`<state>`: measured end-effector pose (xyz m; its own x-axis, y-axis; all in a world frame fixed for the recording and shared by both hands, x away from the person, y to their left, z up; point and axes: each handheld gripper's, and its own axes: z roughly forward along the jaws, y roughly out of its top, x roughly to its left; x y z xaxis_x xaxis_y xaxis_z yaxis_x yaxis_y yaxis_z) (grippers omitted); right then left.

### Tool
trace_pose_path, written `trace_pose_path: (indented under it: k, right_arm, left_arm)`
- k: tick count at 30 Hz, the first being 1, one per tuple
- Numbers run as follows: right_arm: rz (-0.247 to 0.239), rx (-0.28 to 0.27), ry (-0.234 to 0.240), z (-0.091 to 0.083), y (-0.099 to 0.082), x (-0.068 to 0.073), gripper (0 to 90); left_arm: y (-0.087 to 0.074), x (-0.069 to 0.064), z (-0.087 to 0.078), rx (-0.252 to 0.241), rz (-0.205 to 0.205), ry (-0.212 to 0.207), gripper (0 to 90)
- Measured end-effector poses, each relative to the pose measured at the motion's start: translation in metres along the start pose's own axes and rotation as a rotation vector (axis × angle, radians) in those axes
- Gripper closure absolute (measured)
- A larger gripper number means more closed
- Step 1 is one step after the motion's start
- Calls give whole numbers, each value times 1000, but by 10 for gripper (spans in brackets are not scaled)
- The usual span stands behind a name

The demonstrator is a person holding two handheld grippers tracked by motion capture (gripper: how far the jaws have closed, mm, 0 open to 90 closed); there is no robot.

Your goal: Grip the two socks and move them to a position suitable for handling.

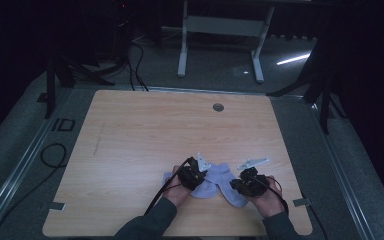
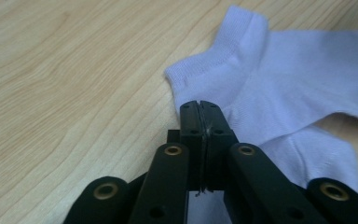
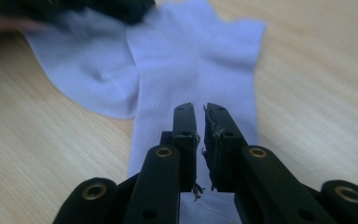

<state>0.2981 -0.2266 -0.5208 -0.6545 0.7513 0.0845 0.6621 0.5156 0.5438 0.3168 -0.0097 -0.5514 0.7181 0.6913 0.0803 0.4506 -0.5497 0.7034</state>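
Leftmost, item one: your left gripper (image 1: 192, 172), near the front edge of the table (image 1: 130, 130). Its jaws stand pressed together; in the left gripper view a thin line shows in the seam between them, and you cannot tell from it whether sock fabric is pinched there. The tips sit at the edge of the sock, just below its ribbed cuff (image 2: 223, 60).

Item two, centre: pale lilac socks (image 1: 219, 182), two of them, lying flat and overlapping between your hands. In the right gripper view one sock (image 3: 196, 70) runs lengthwise straight away from the jaws, cuff at the far end; the second sock (image 3: 86, 70) angles off to the side beneath it, toward your left gripper (image 3: 98, 7).

Item three, rightmost: your right gripper (image 1: 244, 184). Its jaws stand a narrow slit apart, with nothing clamped between the pads; frayed lint clings to their inner faces. The tips hang over the near end of the lengthwise sock.

Governing relation: the sock's long axis lines up with your right gripper, which is the nearer hand to its toe end. Your left is nearer the cuffs.
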Motion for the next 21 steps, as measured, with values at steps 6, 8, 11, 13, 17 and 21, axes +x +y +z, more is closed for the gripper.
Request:
trace_pose_path:
  k: [6, 8, 11, 13, 17, 21]
  right_arm:
    - [4, 40, -17, 17, -7, -4, 826]
    - [3, 37, -19, 17, -7, -6, 826]
    - [4, 39, -31, 18, -5, -11, 822]
    - [-7, 39, -40, 18, -3, -16, 811]
    - [-2, 31, -71, 18, -1, -28, 781]
    - [6, 17, -110, 19, 2, -42, 764]
  left_arm:
    - [1, 9, -18, -23, -34, 11, 861]
    - [-1, 13, -25, -23, -38, 19, 858]
    - [-7, 17, -35, -23, -40, 28, 854]
    - [-12, 20, -41, -16, -43, 35, 850]
    - [-21, 25, -47, -6, -49, 44, 849]
    - [-34, 31, -56, 0, -67, 60, 844]
